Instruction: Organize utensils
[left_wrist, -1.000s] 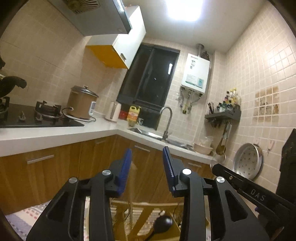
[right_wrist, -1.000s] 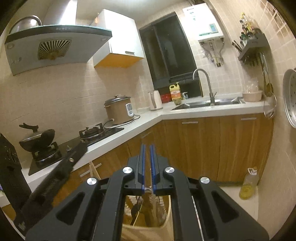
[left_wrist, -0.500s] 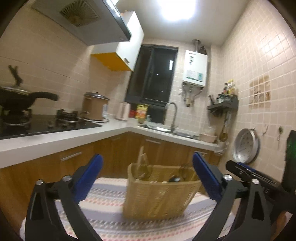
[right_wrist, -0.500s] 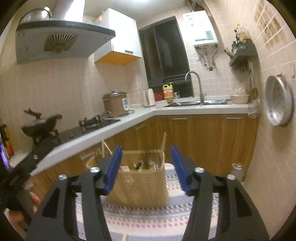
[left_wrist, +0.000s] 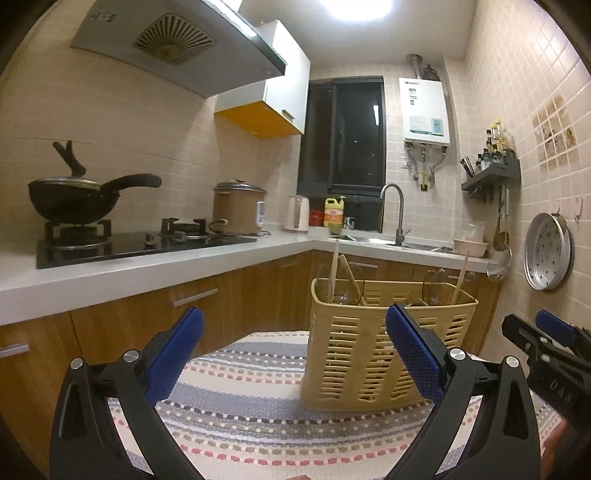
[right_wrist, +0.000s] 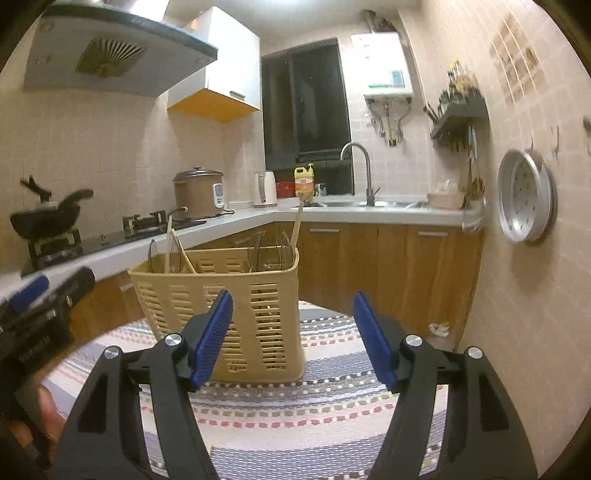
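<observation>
- Kitchen; striped desk cloth carried a slatted basket.
- Utensils stood inside; none seen loose, task looked nearly done.
- Left gripper, right gripper: jaws wide, empty.

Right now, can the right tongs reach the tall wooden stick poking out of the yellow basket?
Probably yes: the right tongs are open and empty, and the tall wooden stick rises above the yellow slotted plastic basket's rim, nothing between.

— Where are the utensils?
— Wooden utensils and clear-headed ones stand upright, leaning, in a slotted beige basket on the striped cloth, toward its far edge.
</observation>
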